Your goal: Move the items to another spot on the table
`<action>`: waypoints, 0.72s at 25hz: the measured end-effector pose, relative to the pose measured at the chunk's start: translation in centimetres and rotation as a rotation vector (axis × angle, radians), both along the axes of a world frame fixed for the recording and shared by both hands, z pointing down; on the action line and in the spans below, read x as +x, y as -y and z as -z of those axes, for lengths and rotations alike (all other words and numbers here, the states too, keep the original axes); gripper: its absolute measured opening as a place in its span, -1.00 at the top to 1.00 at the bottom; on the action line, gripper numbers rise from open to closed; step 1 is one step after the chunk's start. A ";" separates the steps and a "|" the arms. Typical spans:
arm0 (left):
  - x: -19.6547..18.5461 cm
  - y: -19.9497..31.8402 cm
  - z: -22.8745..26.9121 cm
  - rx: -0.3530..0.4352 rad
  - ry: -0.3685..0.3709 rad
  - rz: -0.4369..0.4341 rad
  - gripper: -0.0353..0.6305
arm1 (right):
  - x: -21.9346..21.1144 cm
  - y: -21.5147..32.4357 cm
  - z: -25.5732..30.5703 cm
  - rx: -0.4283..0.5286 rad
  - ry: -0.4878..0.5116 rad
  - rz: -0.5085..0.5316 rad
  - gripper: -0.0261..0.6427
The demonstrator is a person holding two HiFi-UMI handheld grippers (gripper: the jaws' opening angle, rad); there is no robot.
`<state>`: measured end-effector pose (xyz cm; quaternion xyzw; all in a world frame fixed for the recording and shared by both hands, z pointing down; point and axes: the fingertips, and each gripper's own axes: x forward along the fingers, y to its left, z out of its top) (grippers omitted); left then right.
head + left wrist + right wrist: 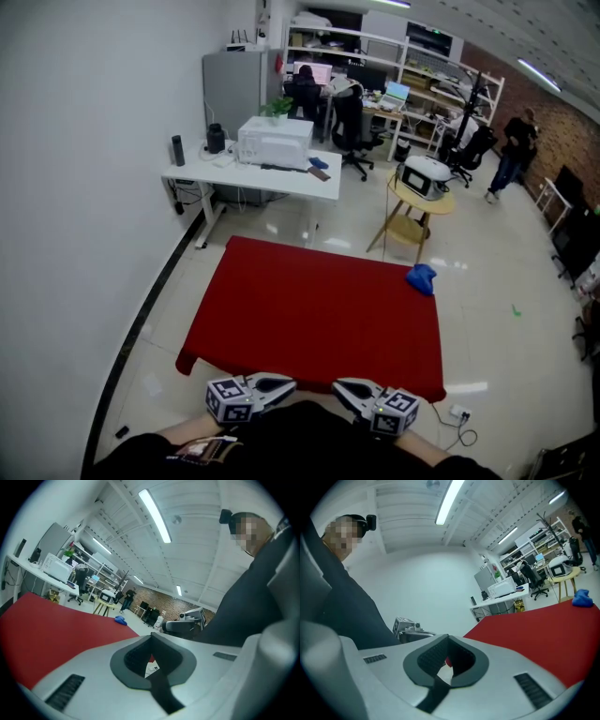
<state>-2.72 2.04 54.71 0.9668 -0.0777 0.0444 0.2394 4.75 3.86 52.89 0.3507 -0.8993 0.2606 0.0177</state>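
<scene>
Head view: the red worktop fills the middle of the frame. The one loose thing on it is a blue item, crumpled and soft-looking, lying at the worktop's upper right corner, right by the edge. The left tongs and right tongs sit at the bottom centre, tips turned toward each other, close to the person's body at the near edge and well apart from the blue item.

Left gripper view: the left tongs are clenched on nothing, tips together, with only a sliver of floor showing through the gap behind the pads. The blue item is a small spot just left of centre, at the far edge of the red cloth. The other gripper shows just right of centre.

Right gripper view: the right tongs are clenched too, and empty. The blue item lies at the right edge of the frame, where the red cloth ends.

This layout fits two stages equally: the item waiting at that corner to be fetched, or already set down there with both hands drawn back. The pictures do not settle which.

Some things hold either way. Any grasp on it would need the tongs parted before they arrive, and a long reach across the cloth. Being limp, the item would likely take a pinch on a raised fold better than a scoop. So near the edge, a sideways nudge could push it off the worktop, and dragging could ruck the cloth.
</scene>
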 end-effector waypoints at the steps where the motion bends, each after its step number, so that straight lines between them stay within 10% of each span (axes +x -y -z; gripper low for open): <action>1: 0.0 0.0 0.0 0.000 0.000 -0.002 0.92 | 0.0 0.0 0.0 0.003 -0.008 -0.003 0.97; 18: -0.2 1.3 0.4 0.001 0.001 -0.025 0.92 | -0.5 1.1 0.6 0.018 -0.018 -0.009 0.97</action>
